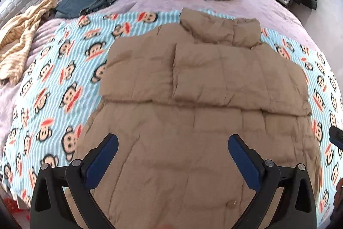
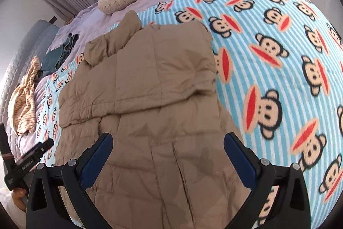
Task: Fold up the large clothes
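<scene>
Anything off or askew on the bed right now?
Nothing damaged. The tan puffer jacket lies folded flat on the monkey blanket. Only a striped garment sits crumpled at the bed's left edge, unfolded.

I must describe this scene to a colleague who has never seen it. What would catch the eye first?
First comes the tan quilted jacket, spread flat mid-bed with both sleeves folded across its chest. Beneath it lies a bright blue-striped monkey blanket. Both open grippers, left gripper and right gripper, hover over the jacket's lower half, holding nothing.
</scene>
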A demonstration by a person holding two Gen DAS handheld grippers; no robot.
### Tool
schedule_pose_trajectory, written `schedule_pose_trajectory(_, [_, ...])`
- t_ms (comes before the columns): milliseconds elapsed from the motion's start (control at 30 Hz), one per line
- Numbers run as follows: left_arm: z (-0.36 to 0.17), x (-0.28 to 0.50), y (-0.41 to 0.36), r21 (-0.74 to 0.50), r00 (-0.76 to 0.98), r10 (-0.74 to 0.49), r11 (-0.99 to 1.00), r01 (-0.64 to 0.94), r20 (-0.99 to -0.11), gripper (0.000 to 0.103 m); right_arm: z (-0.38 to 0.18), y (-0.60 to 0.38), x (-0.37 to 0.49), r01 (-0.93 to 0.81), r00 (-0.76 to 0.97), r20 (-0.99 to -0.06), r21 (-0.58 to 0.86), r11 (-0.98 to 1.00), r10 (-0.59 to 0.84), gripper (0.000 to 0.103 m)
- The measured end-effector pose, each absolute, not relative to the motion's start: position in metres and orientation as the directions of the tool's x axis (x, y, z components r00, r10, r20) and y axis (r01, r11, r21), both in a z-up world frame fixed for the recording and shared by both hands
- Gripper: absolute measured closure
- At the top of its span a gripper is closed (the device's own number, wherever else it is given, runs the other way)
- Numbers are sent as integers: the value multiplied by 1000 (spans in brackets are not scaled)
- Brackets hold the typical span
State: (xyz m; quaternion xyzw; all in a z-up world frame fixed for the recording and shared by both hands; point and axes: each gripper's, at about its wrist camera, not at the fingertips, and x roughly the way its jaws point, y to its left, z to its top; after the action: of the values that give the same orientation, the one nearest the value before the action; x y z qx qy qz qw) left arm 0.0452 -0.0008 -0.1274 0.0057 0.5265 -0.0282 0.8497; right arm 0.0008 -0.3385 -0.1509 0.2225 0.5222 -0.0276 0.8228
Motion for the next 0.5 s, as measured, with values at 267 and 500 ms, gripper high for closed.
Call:
schedule_pose_trajectory(267, [-144,14,29,-16,390,-41,998,69,-920,0,-163,-327,-35,370,408,-894,346,862,184,0])
schedule_pose_trajectory(500, [-140,-22,75,-47,383,-65,997,58,-921,0,-160,-292,-71,422,384,-895,389,819,227,0])
